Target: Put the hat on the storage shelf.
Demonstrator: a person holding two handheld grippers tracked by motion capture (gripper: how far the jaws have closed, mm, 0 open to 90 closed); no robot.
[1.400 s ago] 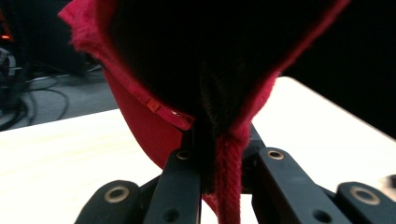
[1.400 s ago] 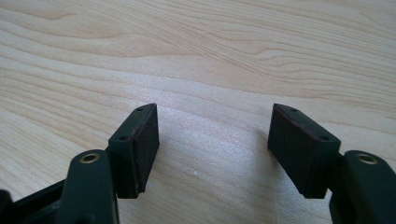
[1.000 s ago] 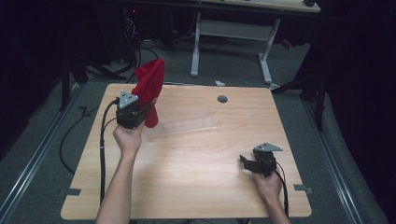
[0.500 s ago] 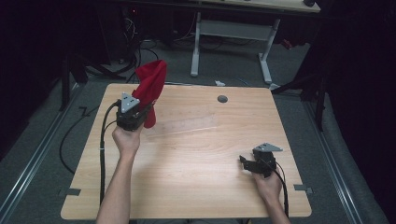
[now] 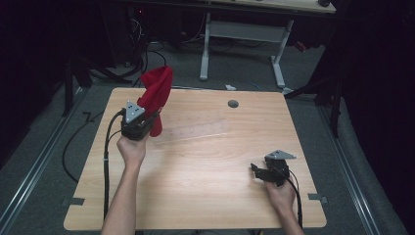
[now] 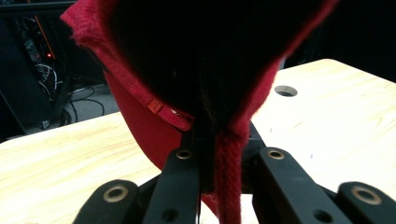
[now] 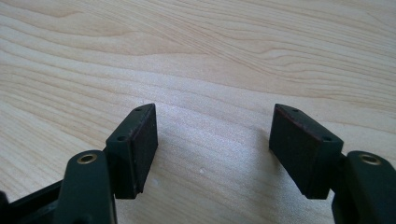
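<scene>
A red cloth (image 5: pixel 156 93) hangs raised over the table's far left, pinched in my left gripper (image 5: pixel 147 120), which a hand holds up off the wood. In the left gripper view the jaws are shut on a folded edge of the red cloth (image 6: pixel 154 121), which drapes over and darkens the upper view; my left gripper (image 6: pixel 219 154) grips it between its pads. My right gripper (image 5: pixel 257 170) rests low at the table's near right, pointing left. In the right gripper view my right gripper (image 7: pixel 212 149) stands open over bare wood, with nothing between its pads (image 7: pixel 142 140).
The wooden table (image 5: pixel 205 171) has a round cable hole (image 5: pixel 233 104) near its far edge. A cable (image 5: pixel 105 161) trails from the left gripper off the table's left side. Another desk's white legs (image 5: pixel 205 44) stand on the floor beyond.
</scene>
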